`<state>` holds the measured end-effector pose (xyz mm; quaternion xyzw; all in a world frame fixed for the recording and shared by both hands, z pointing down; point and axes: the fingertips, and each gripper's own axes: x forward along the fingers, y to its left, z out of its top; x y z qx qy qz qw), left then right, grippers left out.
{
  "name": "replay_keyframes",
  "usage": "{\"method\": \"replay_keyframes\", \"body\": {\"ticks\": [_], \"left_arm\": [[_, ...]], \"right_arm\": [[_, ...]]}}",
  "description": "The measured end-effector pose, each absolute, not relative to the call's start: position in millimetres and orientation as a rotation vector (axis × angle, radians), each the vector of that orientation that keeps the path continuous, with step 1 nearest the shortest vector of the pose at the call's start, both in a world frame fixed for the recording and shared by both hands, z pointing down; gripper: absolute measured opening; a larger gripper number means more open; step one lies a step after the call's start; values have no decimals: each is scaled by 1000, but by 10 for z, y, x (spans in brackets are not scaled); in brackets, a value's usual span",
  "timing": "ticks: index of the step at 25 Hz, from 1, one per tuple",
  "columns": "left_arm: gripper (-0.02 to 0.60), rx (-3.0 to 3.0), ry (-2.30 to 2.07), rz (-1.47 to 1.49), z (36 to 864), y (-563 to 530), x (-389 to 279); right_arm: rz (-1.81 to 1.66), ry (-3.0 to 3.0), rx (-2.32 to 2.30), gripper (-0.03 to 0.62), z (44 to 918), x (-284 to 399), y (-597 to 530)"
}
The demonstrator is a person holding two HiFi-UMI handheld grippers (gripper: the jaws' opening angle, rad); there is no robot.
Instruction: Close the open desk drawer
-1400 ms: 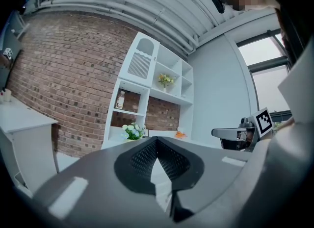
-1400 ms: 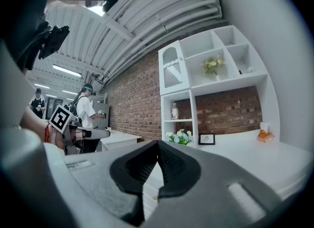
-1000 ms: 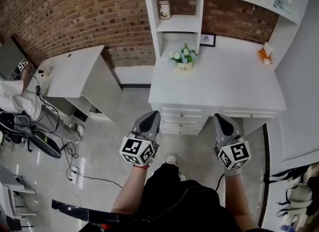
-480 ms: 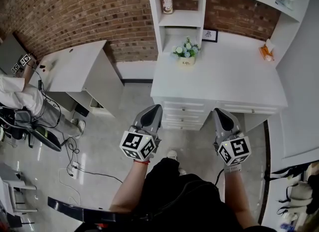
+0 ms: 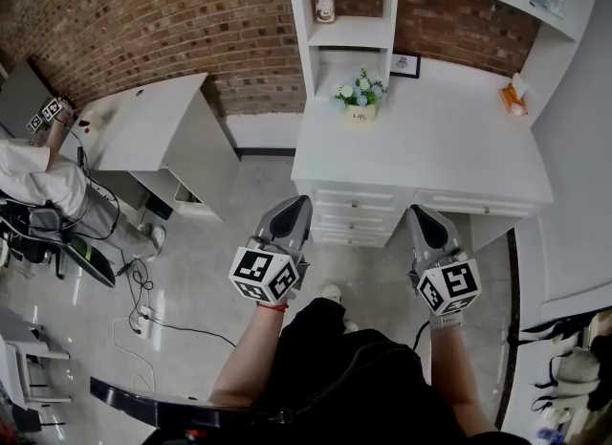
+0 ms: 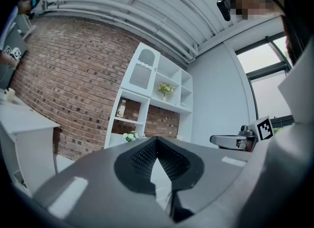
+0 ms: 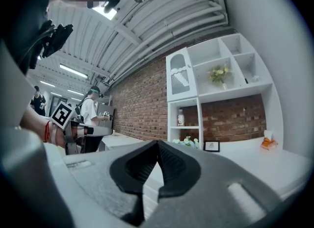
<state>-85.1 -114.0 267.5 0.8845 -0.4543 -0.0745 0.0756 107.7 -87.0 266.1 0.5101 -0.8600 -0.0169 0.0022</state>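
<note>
A white desk (image 5: 430, 146) stands against the brick wall. It has a stack of three drawers (image 5: 352, 215) under its left part and a shallow wide drawer (image 5: 475, 207) under its right. The wide drawer's front juts a little past the desk edge. Held low in front of the stack, my left gripper (image 5: 299, 204) (image 6: 156, 139) is shut and empty. My right gripper (image 5: 417, 213) (image 7: 158, 142) is also shut and empty, at the wide drawer's left end. Neither gripper touches the desk.
A flower pot (image 5: 360, 99), a small picture frame (image 5: 405, 65) and an orange object (image 5: 514, 99) sit on the desk. White shelves (image 5: 346, 22) hold a jar. A second white desk (image 5: 143, 127) is at left, with a seated person (image 5: 33, 180) and floor cables (image 5: 143, 304).
The head camera has shifted slightly, so the desk sits a little higher and further right in view. Both grippers stay shut and hold about the same place before the drawers.
</note>
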Motion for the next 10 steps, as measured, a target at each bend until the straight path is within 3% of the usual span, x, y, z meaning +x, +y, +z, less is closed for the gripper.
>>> {"method": "replay_keyframes", "body": {"ticks": [10], "left_arm": [[3,2652,-1382,-224,2627,-1142,-848]], "right_arm": [[-74,-2719,1590,-2,2607,1102,-878]]}}
